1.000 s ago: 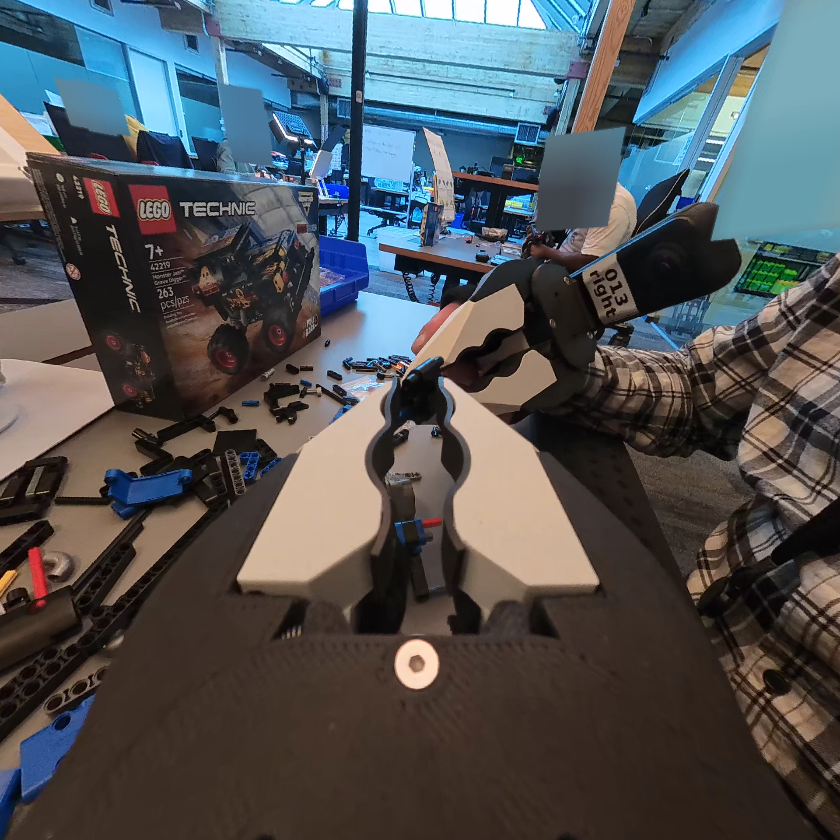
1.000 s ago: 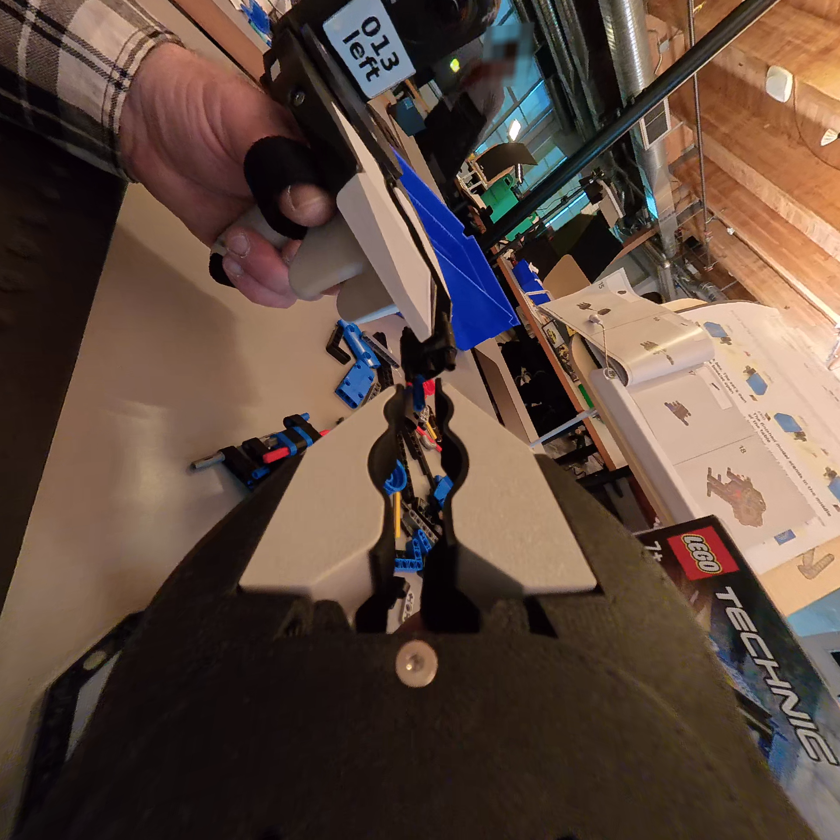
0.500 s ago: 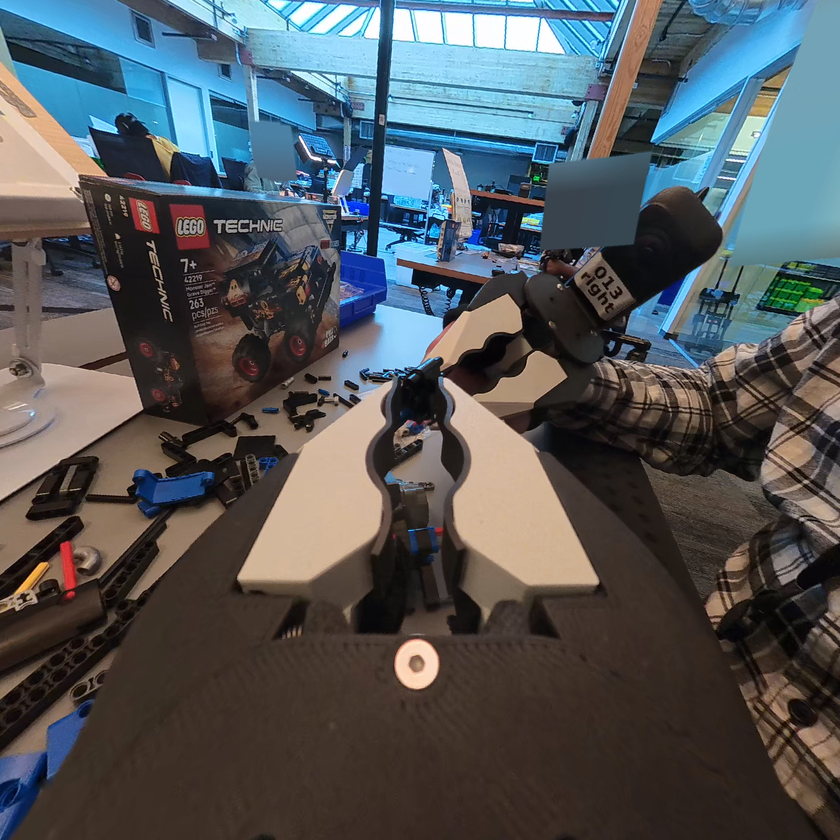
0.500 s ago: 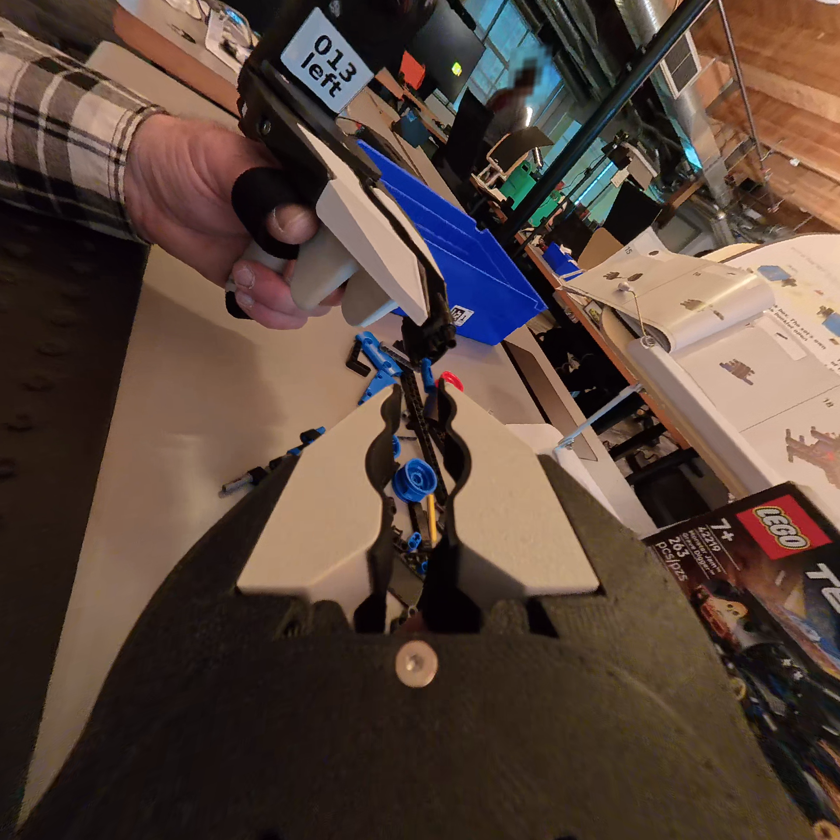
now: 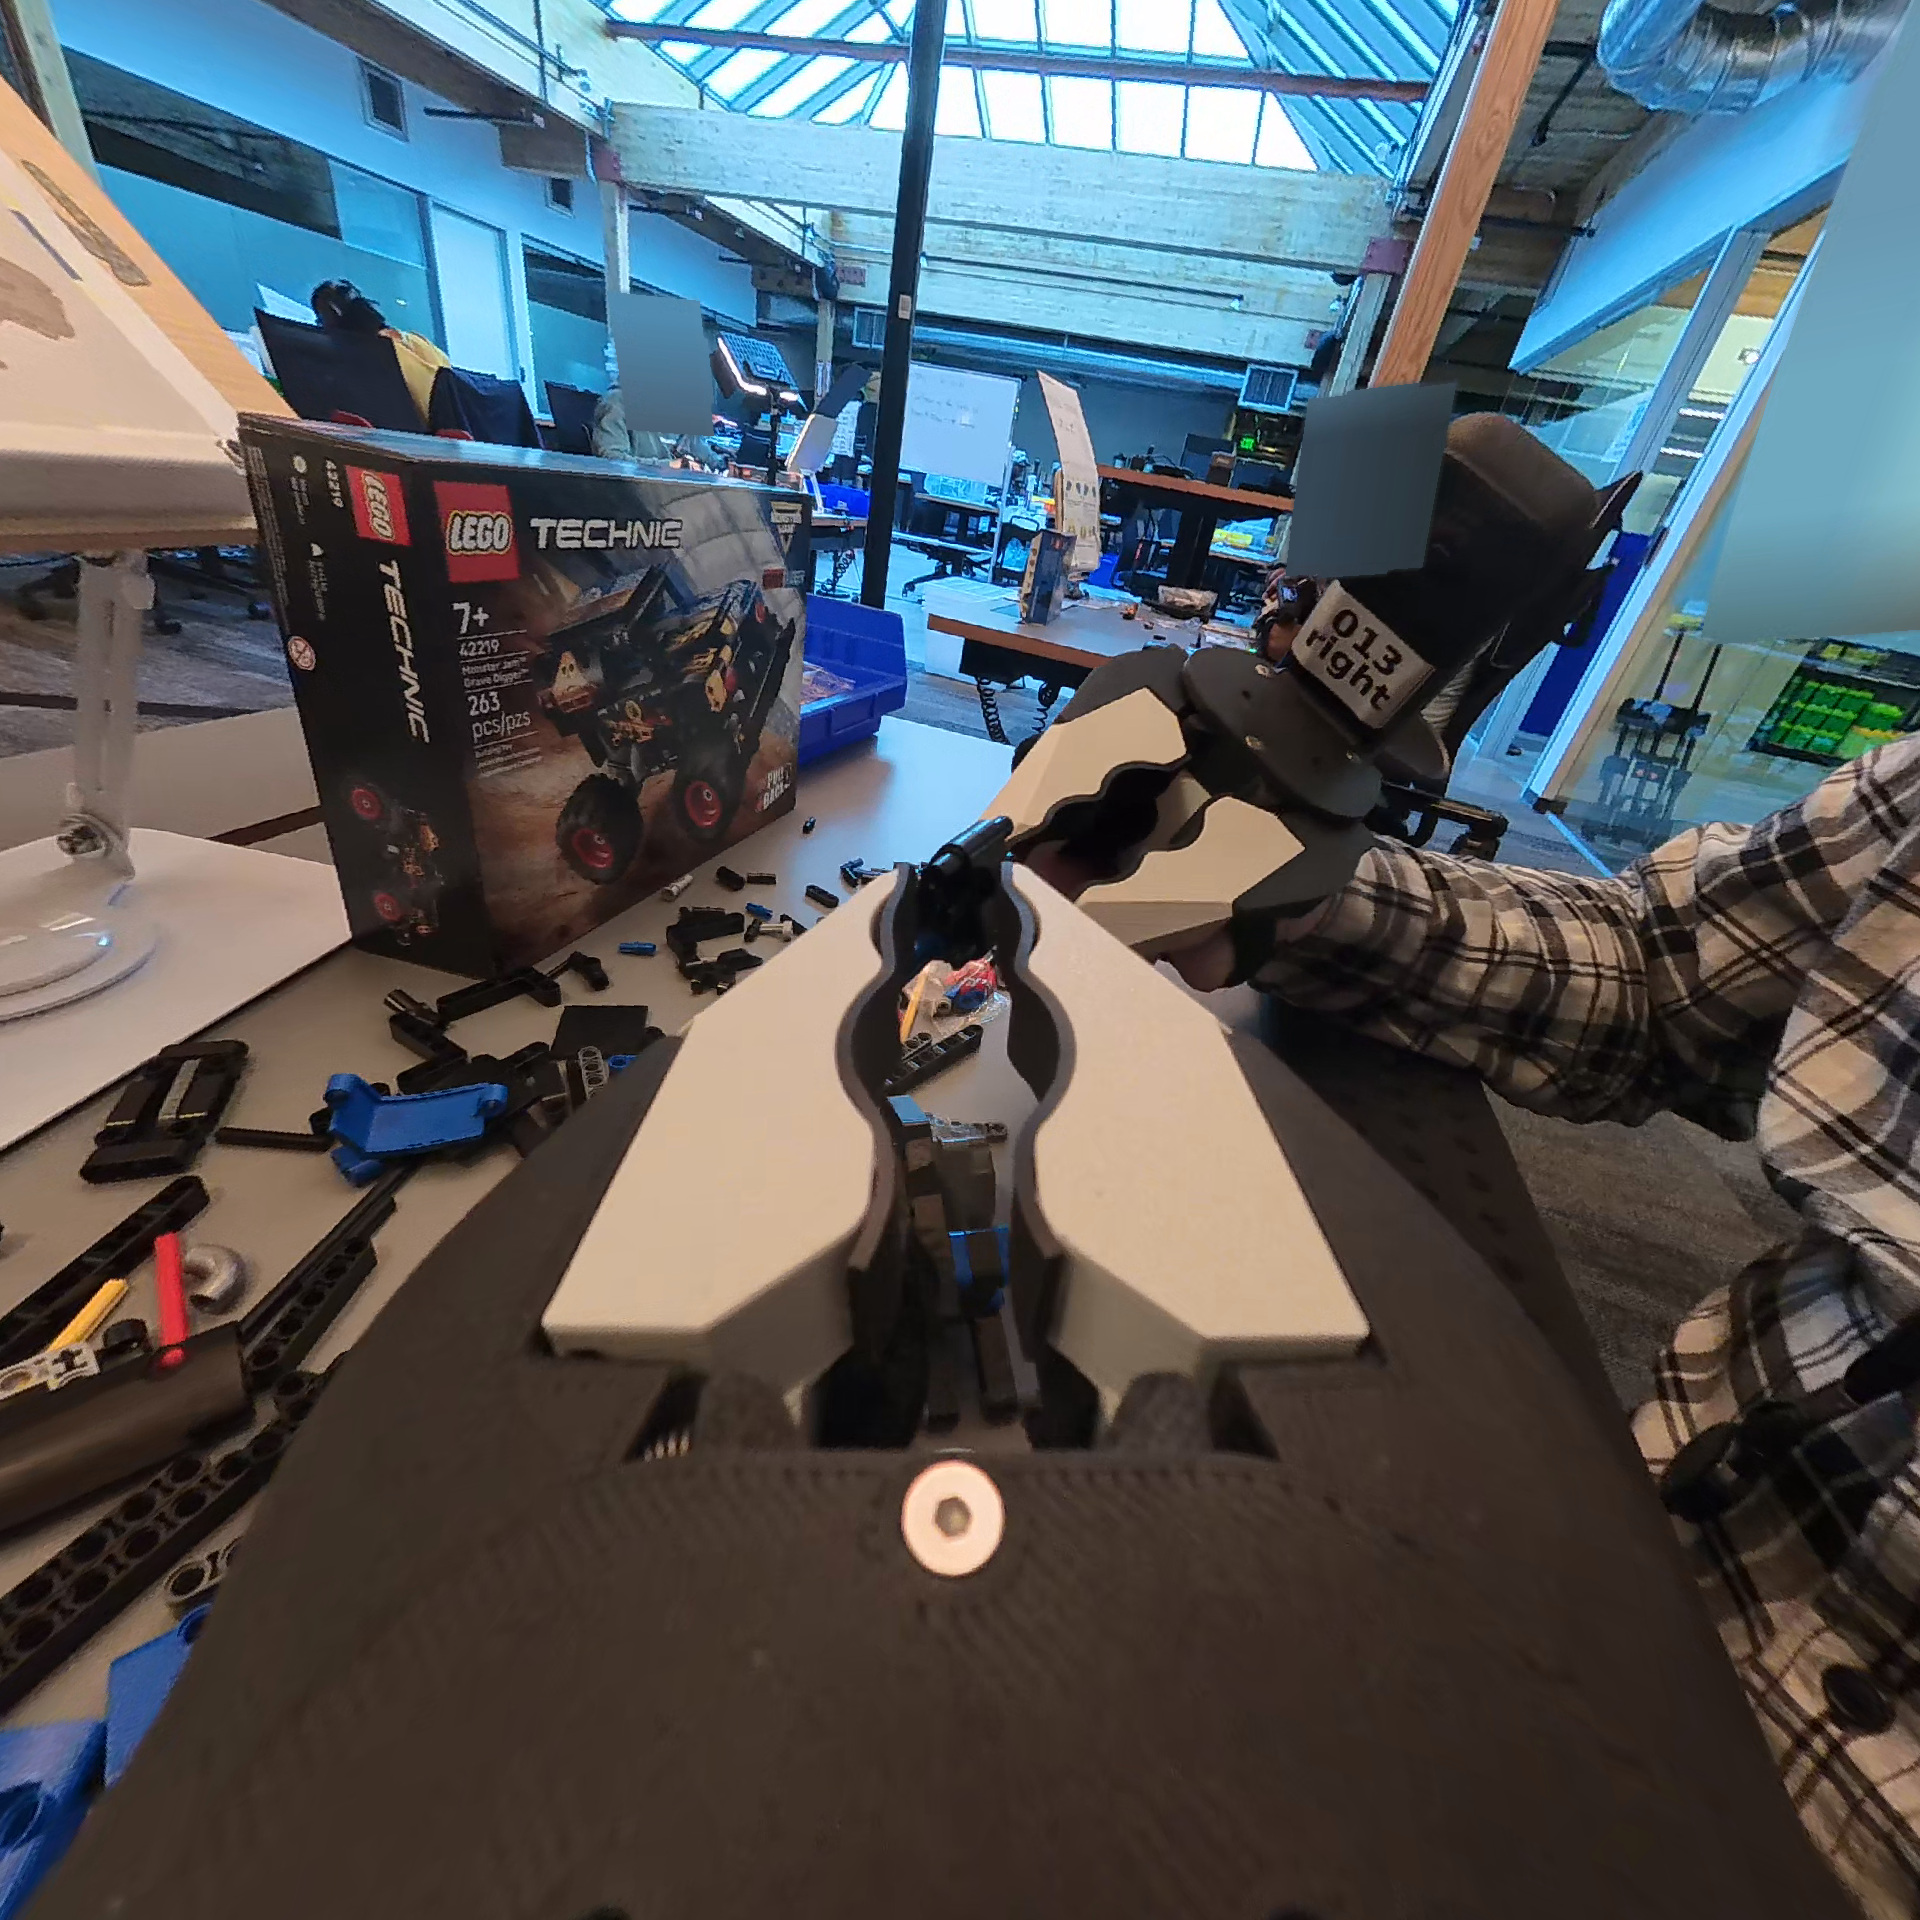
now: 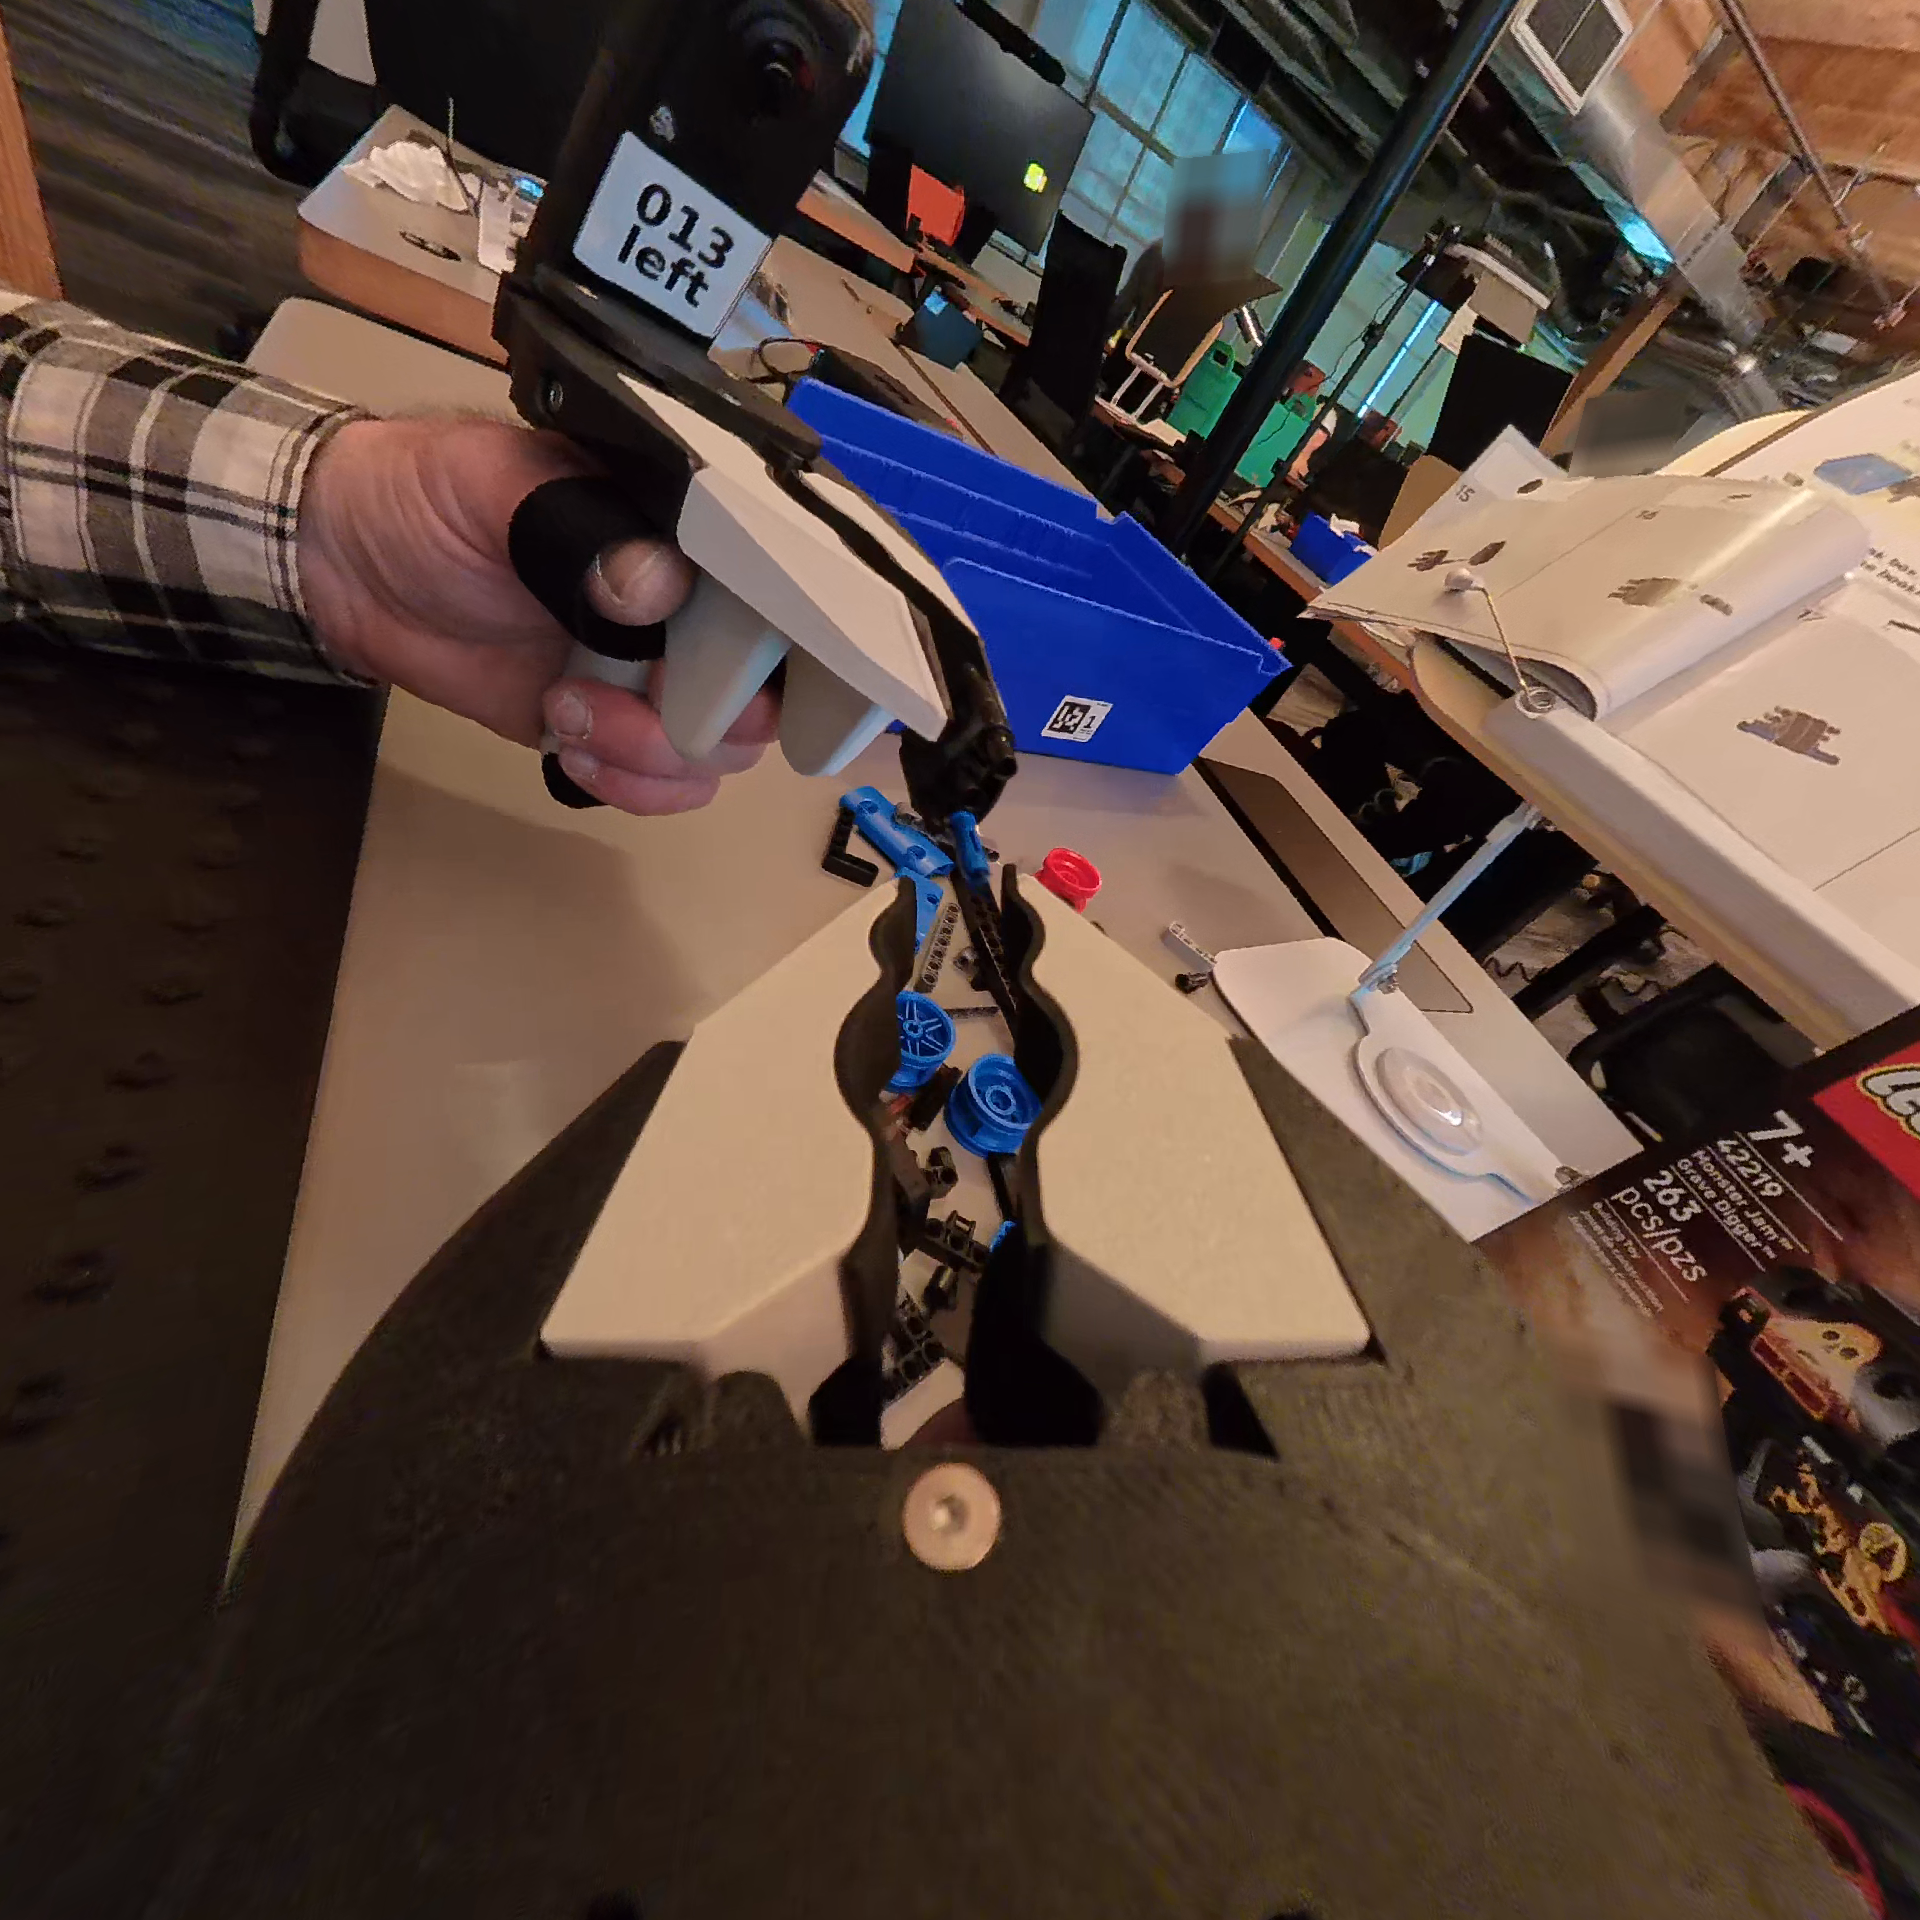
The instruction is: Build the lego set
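Observation:
My left gripper (image 5: 953, 883) is shut on a small black connector (image 5: 961, 862) and holds it above the table. In the right wrist view the left gripper (image 6: 951, 717) holds this connector (image 6: 961, 764), with a blue pin (image 6: 966, 847) sticking out of it toward my right gripper (image 6: 958, 888). The right gripper's jaws stand a narrow gap apart, with the pin's end at their tips. I cannot tell whether they pinch it. In the left wrist view the right gripper (image 5: 1023, 836) is tip to tip with the left.
The set's box (image 5: 561, 707) stands at the back left. Loose parts cover the grey table (image 6: 520, 987): black beams (image 5: 135, 1538), a blue panel (image 5: 416, 1117), blue wheels (image 6: 992, 1101), a red hub (image 6: 1070, 873). A blue bin (image 6: 1091, 623) and a booklet stand (image 6: 1382, 1049) are behind.
Both grippers stayed tip to tip with the same jaw widths. The right gripper rolled to a more level pose. The left wrist view shifted, so the box now sits further right in it.

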### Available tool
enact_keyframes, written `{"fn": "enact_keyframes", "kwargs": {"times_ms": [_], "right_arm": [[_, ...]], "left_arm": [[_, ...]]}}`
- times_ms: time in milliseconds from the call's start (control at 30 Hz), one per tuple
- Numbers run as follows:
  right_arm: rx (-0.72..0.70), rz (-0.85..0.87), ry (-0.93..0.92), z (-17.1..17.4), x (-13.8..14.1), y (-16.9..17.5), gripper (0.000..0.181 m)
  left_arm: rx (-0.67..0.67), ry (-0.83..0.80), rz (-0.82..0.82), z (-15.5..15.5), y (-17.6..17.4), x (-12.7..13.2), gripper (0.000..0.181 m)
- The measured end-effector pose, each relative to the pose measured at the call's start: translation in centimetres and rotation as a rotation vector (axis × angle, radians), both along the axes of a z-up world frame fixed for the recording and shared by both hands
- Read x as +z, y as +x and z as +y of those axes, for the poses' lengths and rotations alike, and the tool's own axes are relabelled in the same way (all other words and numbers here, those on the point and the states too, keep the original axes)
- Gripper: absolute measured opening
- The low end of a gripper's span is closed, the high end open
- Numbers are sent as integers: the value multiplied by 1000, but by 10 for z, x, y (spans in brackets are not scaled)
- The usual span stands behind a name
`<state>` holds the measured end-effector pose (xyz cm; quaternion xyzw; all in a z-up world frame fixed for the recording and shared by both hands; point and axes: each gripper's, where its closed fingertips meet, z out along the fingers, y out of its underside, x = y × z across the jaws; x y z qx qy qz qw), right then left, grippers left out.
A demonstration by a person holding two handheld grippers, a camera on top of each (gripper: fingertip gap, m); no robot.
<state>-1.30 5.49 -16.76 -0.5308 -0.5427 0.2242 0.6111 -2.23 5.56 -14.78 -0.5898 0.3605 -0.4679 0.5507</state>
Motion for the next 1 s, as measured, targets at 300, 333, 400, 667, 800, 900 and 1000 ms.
{"fn": "enact_keyframes", "kwargs": {"times_ms": [300,333,400,667,800,900,1000], "right_arm": [[20,53,-93,2,3,2,15],[19,57,-98,3,3,3,16],[23,69,-104,3,5,3,16],[38,128,-163,4,12,7,17],[73,163,-210,1,16,7,20],[83,175,-237,0,17,6,21],[76,159,-241,0,13,5,20]], "left_arm": [[12,12,0,1,1,1,12],[13,13,-2,1,0,2,12],[15,11,-4,2,0,2,12],[24,-4,-14,4,2,2,12],[38,1,-3,6,3,0,12],[42,5,0,7,3,0,12],[35,14,22,5,6,-3,12]]}}
